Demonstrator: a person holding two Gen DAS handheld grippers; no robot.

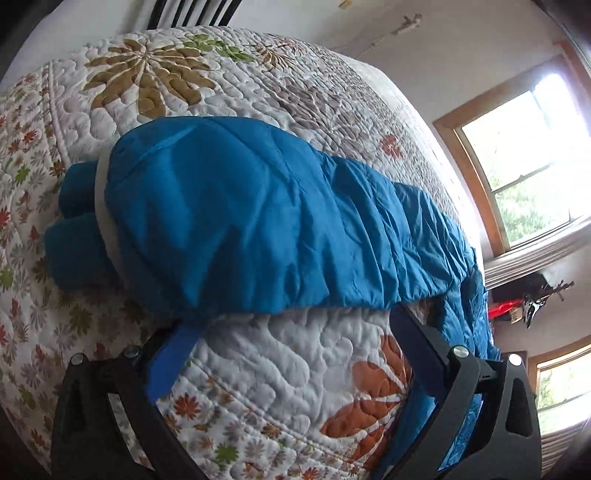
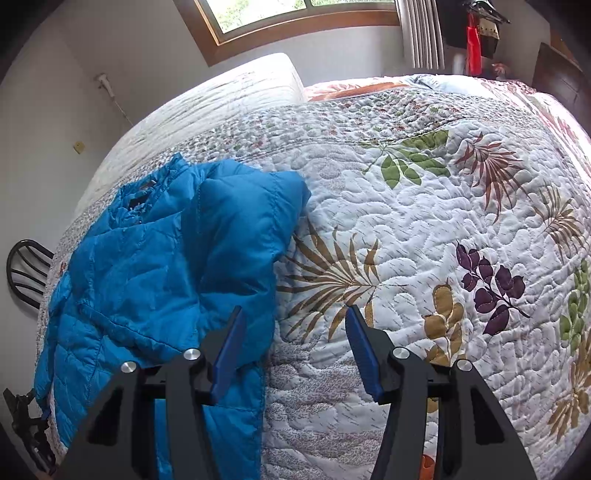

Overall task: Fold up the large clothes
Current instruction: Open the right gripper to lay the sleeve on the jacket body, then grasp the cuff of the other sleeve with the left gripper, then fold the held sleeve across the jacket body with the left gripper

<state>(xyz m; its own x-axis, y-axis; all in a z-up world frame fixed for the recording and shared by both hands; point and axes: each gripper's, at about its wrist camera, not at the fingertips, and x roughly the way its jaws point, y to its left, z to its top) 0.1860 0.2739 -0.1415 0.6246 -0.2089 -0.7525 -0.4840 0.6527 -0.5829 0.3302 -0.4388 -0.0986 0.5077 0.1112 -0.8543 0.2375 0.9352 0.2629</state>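
Observation:
A bright blue puffy jacket point(image 1: 258, 221) lies folded lengthwise on the floral quilt point(image 1: 295, 369). A darker teal fleece part point(image 1: 74, 229) and a white band stick out at its left end. My left gripper point(image 1: 291, 319) hangs wide open just short of the jacket's near edge, with only quilt between its fingers. In the right wrist view the jacket point(image 2: 159, 258) lies at the left, a folded-over flap on top. My right gripper point(image 2: 294, 308) is open over the quilt point(image 2: 406, 240). Its left finger point(image 2: 231, 350) stands over the jacket's right edge, and nothing is held.
The bed fills both views. A window point(image 1: 528, 166) and dark furniture with a red item point(image 1: 502, 310) stand past the bed's right side. A black chair point(image 2: 26, 269) stands off the left edge. A pillow point(image 2: 351, 88) lies at the far end under a window point(image 2: 295, 14).

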